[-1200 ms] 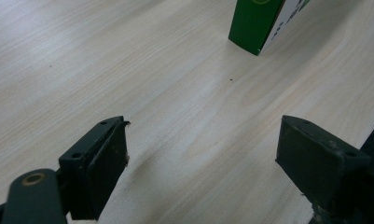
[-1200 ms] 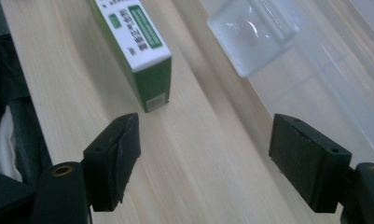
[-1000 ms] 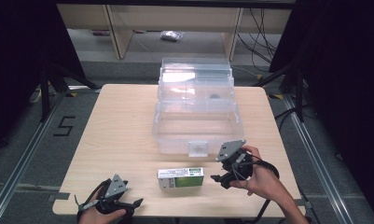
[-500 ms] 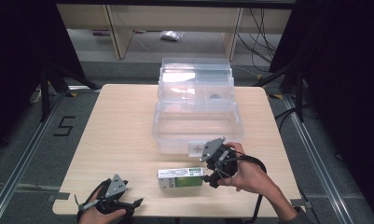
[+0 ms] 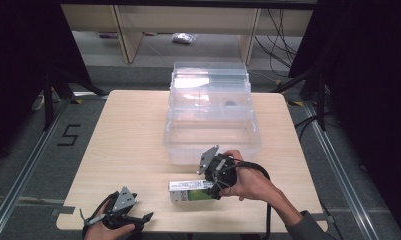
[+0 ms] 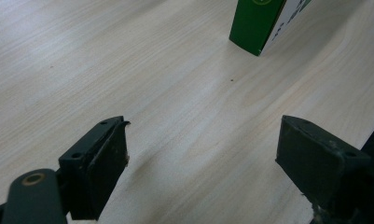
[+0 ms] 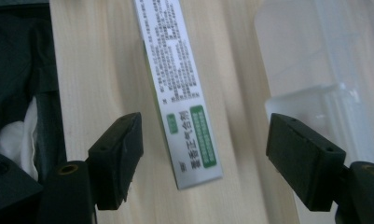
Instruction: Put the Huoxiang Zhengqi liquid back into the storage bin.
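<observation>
This looks like a lab set up for recording: a bare wooden table (image 5: 138,150) stands alone on grey carpet, hemmed by black curtains (image 5: 368,100) and metal floor rails (image 5: 18,170). Loose cables (image 5: 283,30) trail behind it, a taped number five (image 5: 68,135) marks the floor, and plain shelving (image 5: 138,25) lines the back.

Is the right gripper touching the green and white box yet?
Apart. In the right gripper view the right gripper has the box between its jaws, which have just been closing, with bare table showing on both sides of it.
</observation>
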### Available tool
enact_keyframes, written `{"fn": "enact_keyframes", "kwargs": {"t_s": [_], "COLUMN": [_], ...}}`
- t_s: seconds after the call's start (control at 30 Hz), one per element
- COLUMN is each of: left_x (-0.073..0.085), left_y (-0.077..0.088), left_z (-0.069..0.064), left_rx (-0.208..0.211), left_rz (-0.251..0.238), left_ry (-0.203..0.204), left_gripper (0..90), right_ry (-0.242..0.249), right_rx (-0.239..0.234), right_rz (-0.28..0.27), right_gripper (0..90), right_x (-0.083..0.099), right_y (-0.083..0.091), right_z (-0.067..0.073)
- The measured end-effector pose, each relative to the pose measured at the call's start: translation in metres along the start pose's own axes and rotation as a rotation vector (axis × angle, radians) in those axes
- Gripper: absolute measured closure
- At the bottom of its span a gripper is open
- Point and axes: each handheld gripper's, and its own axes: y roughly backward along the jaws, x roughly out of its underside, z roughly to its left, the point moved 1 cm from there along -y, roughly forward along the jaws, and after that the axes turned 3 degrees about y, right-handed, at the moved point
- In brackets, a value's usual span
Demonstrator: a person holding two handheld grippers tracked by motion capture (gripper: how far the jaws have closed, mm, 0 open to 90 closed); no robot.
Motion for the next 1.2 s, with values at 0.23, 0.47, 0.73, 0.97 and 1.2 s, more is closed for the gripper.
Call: {"fn": "enact_keyframes", "kwargs": {"t_s": [0.23,0.47,0.73,0.97,1.2], "left_x": [0.0,0.0,0.0,0.0,0.0], "left_y": [0.0,0.0,0.0,0.0,0.0], "left_z": [0.0,0.0,0.0,-0.001,-0.001], "left_rx": [-0.008,-0.007,-0.007,0.002,0.006], "left_rz": [0.004,0.006,0.005,0.005,0.003], "left_ry": [-0.005,-0.009,-0.006,-0.01,-0.009], "left_gripper": [15.8,15.9,15.9,15.9,15.9], "right_ry": [0.018,0.075,0.099,0.161,0.168], "right_rx": [0.013,-0.016,-0.041,-0.052,-0.061], "right_rz": [0.051,0.094,0.12,0.158,0.201], "right_gripper": [30.9,34.8,40.6,44.8,47.5], "right_x": [-0.009,-0.02,-0.025,-0.028,-0.032], "right_y": [-0.01,-0.021,-0.033,-0.042,-0.046], "right_z": [0.001,0.005,0.004,0.002,0.003]}}
